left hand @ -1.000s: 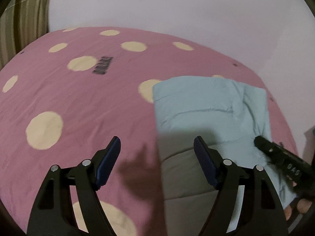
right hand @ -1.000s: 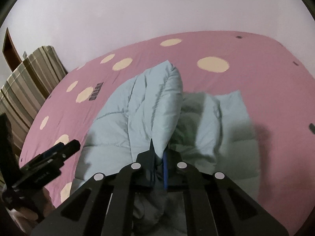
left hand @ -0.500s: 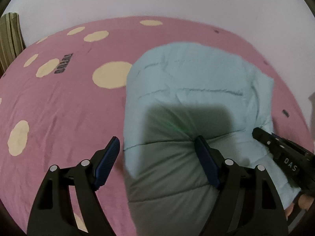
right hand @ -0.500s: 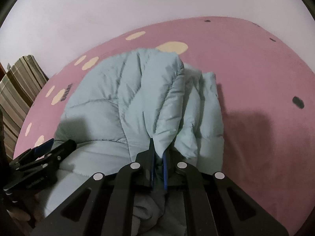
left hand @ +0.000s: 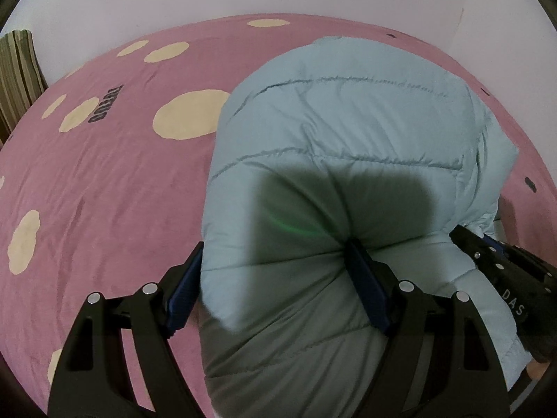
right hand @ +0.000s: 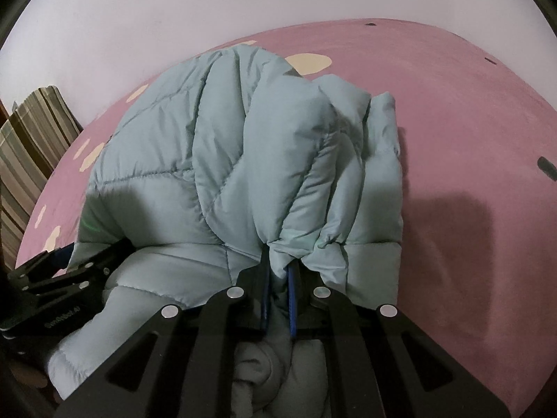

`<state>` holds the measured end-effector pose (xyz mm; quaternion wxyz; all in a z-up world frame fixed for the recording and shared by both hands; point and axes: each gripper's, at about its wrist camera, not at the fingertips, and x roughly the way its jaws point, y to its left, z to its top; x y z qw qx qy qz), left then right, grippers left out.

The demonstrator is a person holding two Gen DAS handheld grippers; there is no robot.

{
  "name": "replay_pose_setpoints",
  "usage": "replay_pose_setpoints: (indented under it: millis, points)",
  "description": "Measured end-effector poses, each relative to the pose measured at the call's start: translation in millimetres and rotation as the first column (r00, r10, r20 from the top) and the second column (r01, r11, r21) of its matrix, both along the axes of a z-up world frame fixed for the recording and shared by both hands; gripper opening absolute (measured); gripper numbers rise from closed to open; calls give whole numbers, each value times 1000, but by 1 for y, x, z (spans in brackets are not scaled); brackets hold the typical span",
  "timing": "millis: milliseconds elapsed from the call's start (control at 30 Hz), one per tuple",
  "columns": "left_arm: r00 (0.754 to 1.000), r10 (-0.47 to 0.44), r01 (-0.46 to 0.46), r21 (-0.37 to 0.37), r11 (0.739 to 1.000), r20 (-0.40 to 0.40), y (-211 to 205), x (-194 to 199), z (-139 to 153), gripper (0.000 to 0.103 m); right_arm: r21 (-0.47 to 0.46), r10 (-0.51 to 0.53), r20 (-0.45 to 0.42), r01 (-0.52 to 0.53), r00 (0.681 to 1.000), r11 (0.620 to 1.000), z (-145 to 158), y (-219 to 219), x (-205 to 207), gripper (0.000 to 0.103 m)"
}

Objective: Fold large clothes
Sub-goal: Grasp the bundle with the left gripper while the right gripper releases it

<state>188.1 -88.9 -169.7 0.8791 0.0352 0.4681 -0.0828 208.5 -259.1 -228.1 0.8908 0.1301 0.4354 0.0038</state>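
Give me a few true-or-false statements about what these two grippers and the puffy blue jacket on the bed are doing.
1. The right gripper is shut on a bunch of the light blue jacket. True.
2. The left gripper is clamped tight on a thin edge. False: its fingers stand wide apart, with the jacket's bulk between them.
3. The jacket lies on a pink bedspread with cream spots. True.
4. The bedspread is plain white. False: it is pink with cream spots and a small dark print.
5. A striped fabric shows at the left edge. True.
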Motion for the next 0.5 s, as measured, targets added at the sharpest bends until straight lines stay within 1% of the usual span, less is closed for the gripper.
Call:
replay_pose_setpoints:
  millis: [200,367,500]
  points:
    - [1000,1,-1,6,1000,12,-2,-1,0,80,-1,-9,17,9,1000,1000,3,-1,-4,6]
    - [999,-10,11,-6,1000,41,1,-8,9,80,13,-8,27,7,1000,1000,8,-4,-13,10]
    - [999,-16,18,-31,999,40,9,-14,24,79,-6,-12,7,12,1000,1000,27,-6,-21,19]
